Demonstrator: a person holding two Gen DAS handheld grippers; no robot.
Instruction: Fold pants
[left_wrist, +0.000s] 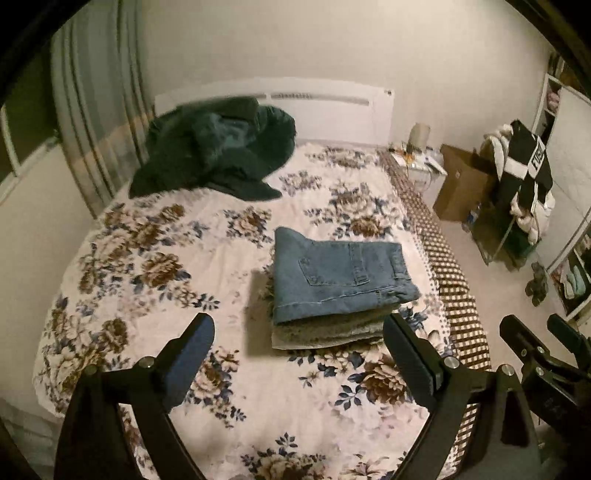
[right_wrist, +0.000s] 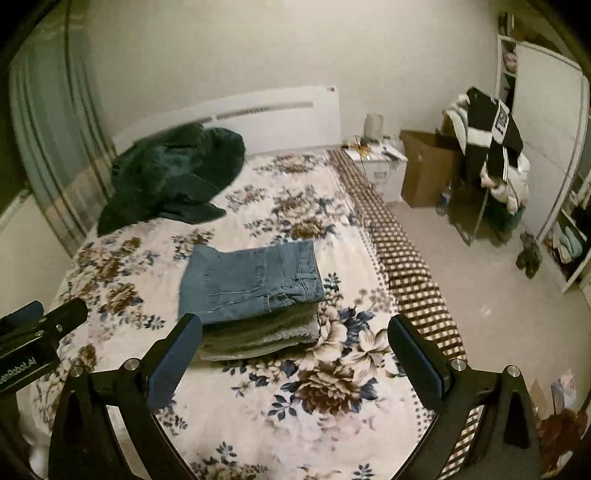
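Folded jeans (left_wrist: 341, 275) sit atop a grey stack on my floral bed (left_wrist: 155, 266); my left gripper (left_wrist: 299, 354) and right gripper (right_wrist: 295, 354) hover spread, empty; folding looks finished; next, likely the dark green heap (left_wrist: 214, 147).

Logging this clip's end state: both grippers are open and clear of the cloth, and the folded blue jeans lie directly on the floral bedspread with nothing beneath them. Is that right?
Not quite. The folded blue jeans sit on top of a folded grey garment, not directly on the floral bedspread; the right wrist view shows the stack. The left gripper and right gripper are indeed open and clear.
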